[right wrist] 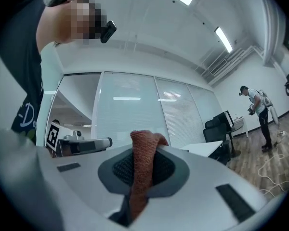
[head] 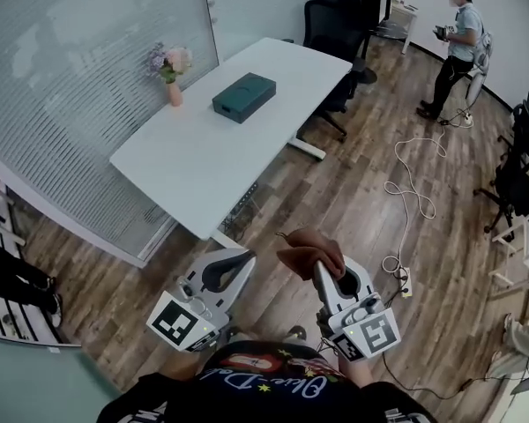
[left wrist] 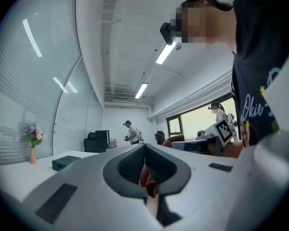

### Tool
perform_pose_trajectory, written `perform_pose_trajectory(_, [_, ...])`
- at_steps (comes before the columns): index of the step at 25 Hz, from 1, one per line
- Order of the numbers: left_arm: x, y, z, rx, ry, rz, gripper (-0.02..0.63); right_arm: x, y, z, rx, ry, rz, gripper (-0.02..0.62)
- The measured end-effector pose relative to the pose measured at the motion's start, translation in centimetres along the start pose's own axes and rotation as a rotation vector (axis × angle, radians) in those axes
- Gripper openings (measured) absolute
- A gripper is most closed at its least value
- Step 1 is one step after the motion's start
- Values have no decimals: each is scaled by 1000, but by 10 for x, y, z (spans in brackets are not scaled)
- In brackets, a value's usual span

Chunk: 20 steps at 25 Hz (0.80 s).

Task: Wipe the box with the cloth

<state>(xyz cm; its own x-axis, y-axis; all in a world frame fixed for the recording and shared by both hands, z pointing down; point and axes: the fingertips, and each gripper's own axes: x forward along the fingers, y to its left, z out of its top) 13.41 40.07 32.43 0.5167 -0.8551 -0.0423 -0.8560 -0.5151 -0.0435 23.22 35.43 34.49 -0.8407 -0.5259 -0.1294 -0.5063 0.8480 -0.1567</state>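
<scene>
Right gripper (head: pixel 324 270): clamped on the rust cloth (head: pixel 309 248).
Left gripper (head: pixel 236 261): jaws together, nothing between them.
Box (head: pixel 244 96): on the white table (head: pixel 194 170), well apart — 11 o'clock from the cloth.
Box long axis: about 1–7 o'clock.
Nearer: left gripper, slightly — the right carries the cloth.

A white table (head: pixel 194 161) stands beside the glass wall (head: pixel 70 77), with a vase of flowers (head: pixel 170 76) on it. Black chairs (head: pixel 331 20) sit at its far end. A cable (head: pixel 412 196) snakes across the wood floor (head: pixel 335 201). A person (head: pixel 454 47) stands beyond.
</scene>
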Motion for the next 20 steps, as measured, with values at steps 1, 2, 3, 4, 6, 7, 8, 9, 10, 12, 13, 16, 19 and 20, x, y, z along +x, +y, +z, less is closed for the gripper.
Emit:
perform_pose_trajectory(1, [8, -7, 0, -2, 5, -10, 3, -7, -7, 2, 2, -1, -6, 26])
perform_pose_trajectory(2, [16, -14, -1, -4, 9, -22, 3, -14, -13, 3, 2, -2, -14, 26])
perform_pose_trajectory(3, [25, -21, -1, -3, 11, -38, 3, -22, -20, 4, 0, -4, -27, 26])
perform_pose_trajectory(4, [33, -29, -2, -1, 11, -58, 3, -31, -26, 5, -3, -7, -43, 26])
perform_pose_trajectory(6, [47, -46, -3, 5, 8, -102, 4, -50, -38, 6, -6, -17, -79, 26])
perform_pose_trajectory(7, [54, -54, -3, 8, 4, -121, 3, -58, -44, 7, -5, -21, -94, 26])
perform_pose_trajectory(8, [61, -61, -3, 10, 2, -137, 4, -66, -49, 7, -2, -24, -106, 26])
perform_pose_trajectory(9, [67, -67, -3, 9, 3, -149, 3, -72, -54, 7, 4, -25, -115, 26])
perform_pose_trajectory(10, [72, -72, -4, 5, 9, -157, 4, -77, -58, 7, 11, -26, -121, 26])
perform_pose_trajectory(12, [81, -78, -8, 0, 27, -167, 3, -83, -66, 5, 23, -27, -125, 26])
perform_pose_trajectory(13, [84, -80, -9, 2, 33, -172, 3, -85, -69, 4, 24, -26, -125, 26])
perform_pose_trajectory(16, [92, -79, -11, 14, 34, -183, 3, -87, -77, 1, 24, -23, -132, 26])
perform_pose_trajectory(19, [102, -75, -15, -9, 34, -190, 3, -88, -84, -2, 32, -10, -148, 26])
perform_pose_trajectory(20, [107, -73, -17, -23, 35, -192, 4, -88, -88, -3, 34, -2, -151, 26])
